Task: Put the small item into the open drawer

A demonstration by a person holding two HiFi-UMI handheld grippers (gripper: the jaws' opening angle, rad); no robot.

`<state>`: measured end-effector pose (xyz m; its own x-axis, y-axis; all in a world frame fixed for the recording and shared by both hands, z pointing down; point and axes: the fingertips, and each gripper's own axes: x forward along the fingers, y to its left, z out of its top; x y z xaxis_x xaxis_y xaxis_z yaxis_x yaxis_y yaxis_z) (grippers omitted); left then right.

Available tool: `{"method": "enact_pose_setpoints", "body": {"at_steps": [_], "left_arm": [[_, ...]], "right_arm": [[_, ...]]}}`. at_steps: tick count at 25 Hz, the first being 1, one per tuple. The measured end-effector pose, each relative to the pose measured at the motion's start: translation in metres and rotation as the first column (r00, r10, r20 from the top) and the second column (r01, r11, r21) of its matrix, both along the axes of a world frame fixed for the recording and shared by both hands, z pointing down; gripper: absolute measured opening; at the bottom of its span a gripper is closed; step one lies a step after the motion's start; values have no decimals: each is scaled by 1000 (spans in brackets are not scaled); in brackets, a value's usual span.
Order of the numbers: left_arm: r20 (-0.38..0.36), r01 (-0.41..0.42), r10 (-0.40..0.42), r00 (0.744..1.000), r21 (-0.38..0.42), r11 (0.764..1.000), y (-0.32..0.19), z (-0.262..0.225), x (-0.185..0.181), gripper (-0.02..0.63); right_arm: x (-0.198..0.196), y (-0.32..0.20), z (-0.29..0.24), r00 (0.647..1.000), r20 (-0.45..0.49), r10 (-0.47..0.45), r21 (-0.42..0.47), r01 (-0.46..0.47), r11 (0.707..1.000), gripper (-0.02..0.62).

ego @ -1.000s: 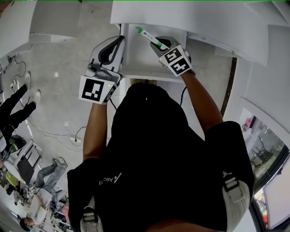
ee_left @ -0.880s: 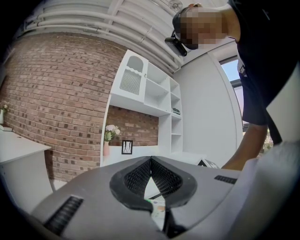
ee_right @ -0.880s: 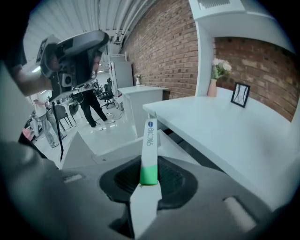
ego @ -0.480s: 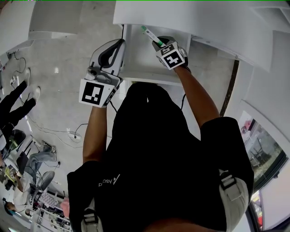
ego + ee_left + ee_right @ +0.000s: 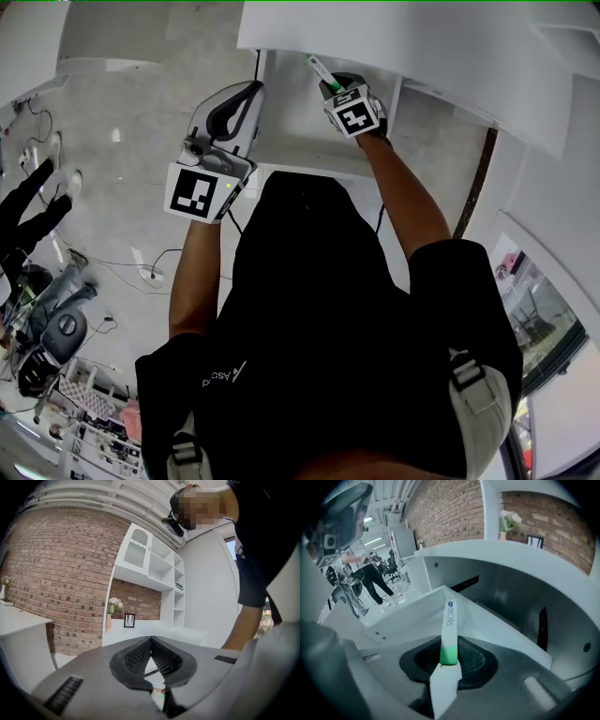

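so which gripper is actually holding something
The right gripper, clamped on the white, green-banded small item; the left gripper is shut and empty.

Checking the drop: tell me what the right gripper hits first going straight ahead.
Probably the white inside of the open drawer, led by the small green-and-white item held in the right gripper; depth unclear.

Slim white tube (image 5: pixel 449 623) with green band tilts over the open white drawer (image 5: pixel 292 124).

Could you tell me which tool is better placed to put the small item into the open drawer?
The right tool: it grips the packet above the drawer; the left tool is shut and empty.
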<state>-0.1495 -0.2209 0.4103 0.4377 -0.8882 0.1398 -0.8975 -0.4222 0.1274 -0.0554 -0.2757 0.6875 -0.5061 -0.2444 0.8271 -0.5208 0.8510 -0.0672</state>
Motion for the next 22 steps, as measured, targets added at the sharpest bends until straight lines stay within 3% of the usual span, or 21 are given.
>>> {"method": "enact_pose_setpoints", "body": {"at_steps": [16, 22], "left_arm": [[31, 13, -13, 999, -22, 1000, 3, 3, -4, -2], [25, 7, -6, 1000, -28, 1000, 6, 6, -2, -2]], "right_arm": [[-2, 3, 33, 999, -52, 8, -9, -8, 1000, 100], [-3, 7, 33, 999, -37, 11, -18, -12, 1000, 167]]}}
